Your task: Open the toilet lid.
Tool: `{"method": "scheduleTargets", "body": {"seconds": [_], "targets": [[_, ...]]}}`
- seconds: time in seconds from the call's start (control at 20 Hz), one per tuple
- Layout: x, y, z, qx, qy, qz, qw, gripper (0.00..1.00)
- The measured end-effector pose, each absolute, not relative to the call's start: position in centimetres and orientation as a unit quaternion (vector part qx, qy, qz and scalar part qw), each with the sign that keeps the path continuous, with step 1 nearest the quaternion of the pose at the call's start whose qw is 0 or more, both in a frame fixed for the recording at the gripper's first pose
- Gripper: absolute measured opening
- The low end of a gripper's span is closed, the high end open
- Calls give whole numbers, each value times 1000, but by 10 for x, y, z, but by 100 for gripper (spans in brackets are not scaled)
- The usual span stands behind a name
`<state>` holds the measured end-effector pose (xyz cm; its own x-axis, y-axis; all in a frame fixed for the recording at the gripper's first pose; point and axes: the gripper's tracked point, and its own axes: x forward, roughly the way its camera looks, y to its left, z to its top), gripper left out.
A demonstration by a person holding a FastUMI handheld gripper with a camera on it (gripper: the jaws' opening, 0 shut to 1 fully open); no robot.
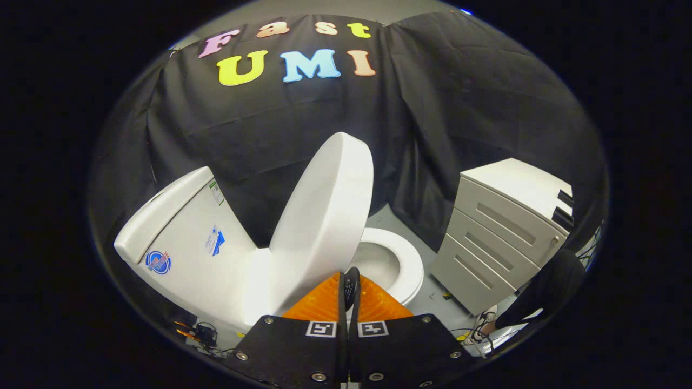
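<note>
My gripper (pixel 351 281) has its jaws drawn nearly together, only a thin slit between the two fingers, and nothing is pinched in that slit. The tips sit right at the lower edge of the toilet lid (pixel 324 216), which rises from them towards 12 o'clock, swung well up off the seat (pixel 408 265). Whether I touch the lid's edge or merely stand just before it I cannot say; the tips cover that spot.

The lid looks short of resting on the tank (pixel 184 237) at my 10 o'clock. If I draw off now, I judge it may fall shut and slam onto the seat at 1 o'clock. Pushing with closed tips on a smooth, curved shell could also slip sideways.

Farther out, a drawer cabinet (pixel 503 232) stands at 2 o'clock, well apart, with a person's shoe (pixel 485 320) on the floor near its base.
</note>
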<state>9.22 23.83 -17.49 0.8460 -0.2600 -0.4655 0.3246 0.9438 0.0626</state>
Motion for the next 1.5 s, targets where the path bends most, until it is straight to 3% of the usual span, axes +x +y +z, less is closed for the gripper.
{"method": "scheduleTargets", "body": {"seconds": [0.65,1.5], "targets": [[98,305,-134,5,201,-126,972,0],[109,404,-117,-36,160,-31,986,0]]}}
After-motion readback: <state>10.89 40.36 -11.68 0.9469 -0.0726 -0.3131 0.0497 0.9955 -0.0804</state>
